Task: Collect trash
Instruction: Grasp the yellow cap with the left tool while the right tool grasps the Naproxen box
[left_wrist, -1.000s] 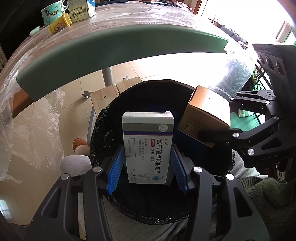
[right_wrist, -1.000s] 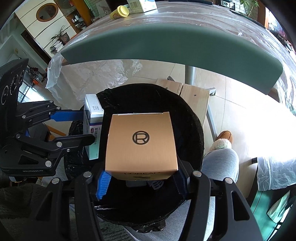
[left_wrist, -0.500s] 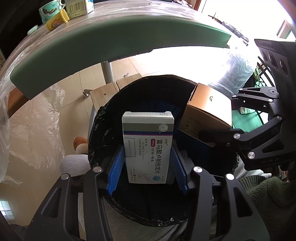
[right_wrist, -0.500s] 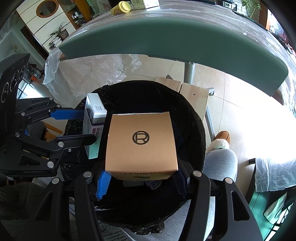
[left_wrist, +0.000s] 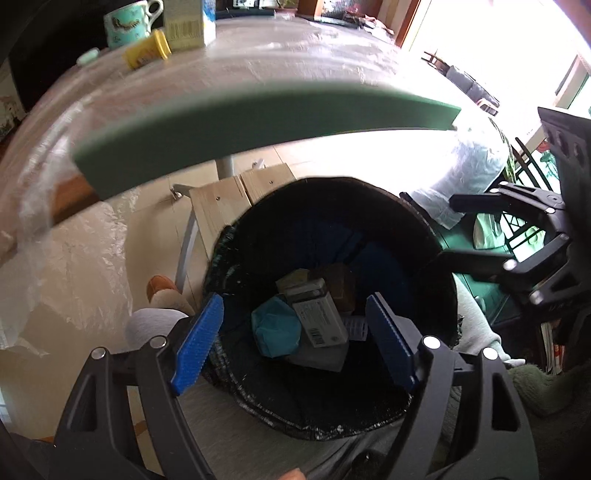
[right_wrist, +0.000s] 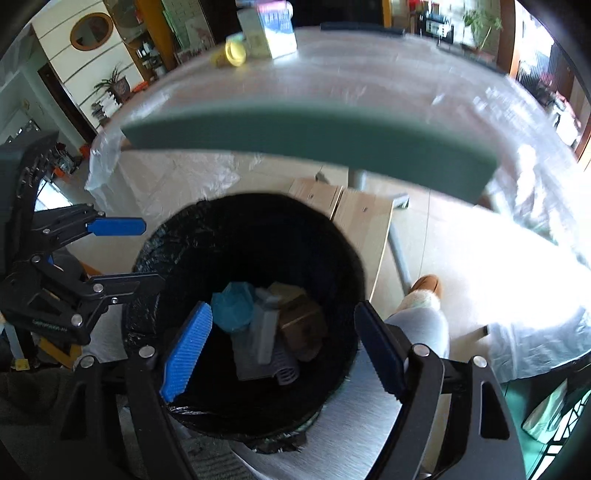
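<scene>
A bin with a black liner (left_wrist: 436, 258) (right_wrist: 155, 254) stands below both grippers. My left gripper (left_wrist: 295, 339) is open and empty above it. My right gripper (right_wrist: 282, 345) is open and empty above it too. The white medicine box (left_wrist: 319, 317) (right_wrist: 264, 332) lies inside the bin on other trash. The brown cardboard box (left_wrist: 340, 282) (right_wrist: 301, 319) lies beside it. A blue crumpled wad (left_wrist: 275, 330) (right_wrist: 234, 304) lies there as well. The right gripper shows at the right of the left wrist view (left_wrist: 476, 229). The left gripper shows at the left of the right wrist view (right_wrist: 125, 251).
A plastic-covered table with a green edge (left_wrist: 258, 114) (right_wrist: 314, 136) stands beyond the bin. On it are a yellow bottle (left_wrist: 147, 53) (right_wrist: 231, 53), a carton (left_wrist: 190, 24) (right_wrist: 273, 33) and a mug (left_wrist: 127, 22). A person's leg and slipper (right_wrist: 421, 295) are beside the bin.
Both grippers opened. The medicine box and the brown box dropped from them into the bin. Both grippers rose a little, and the view now shows more of the tabletop.
</scene>
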